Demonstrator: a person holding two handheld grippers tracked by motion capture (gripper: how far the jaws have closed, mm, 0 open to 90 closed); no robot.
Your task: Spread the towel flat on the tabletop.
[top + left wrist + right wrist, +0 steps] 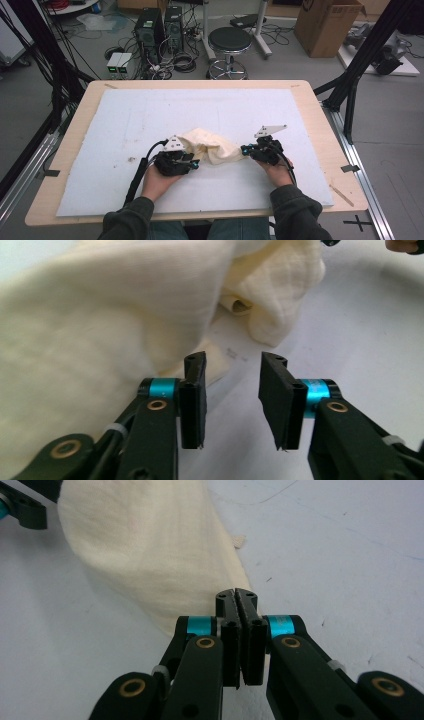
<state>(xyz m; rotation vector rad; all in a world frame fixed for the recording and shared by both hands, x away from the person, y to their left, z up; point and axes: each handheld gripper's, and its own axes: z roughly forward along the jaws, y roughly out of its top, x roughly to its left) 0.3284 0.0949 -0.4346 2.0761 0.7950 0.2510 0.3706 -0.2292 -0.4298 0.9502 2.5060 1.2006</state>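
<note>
White mat, bunched cloth centred.

Cream cloth, soft and loosely woven, lying crumpled in a bunched heap on the white mat near the table's front middle. One end tapers rightward into a drawn-out corner; folds overlap in the mound.
</note>
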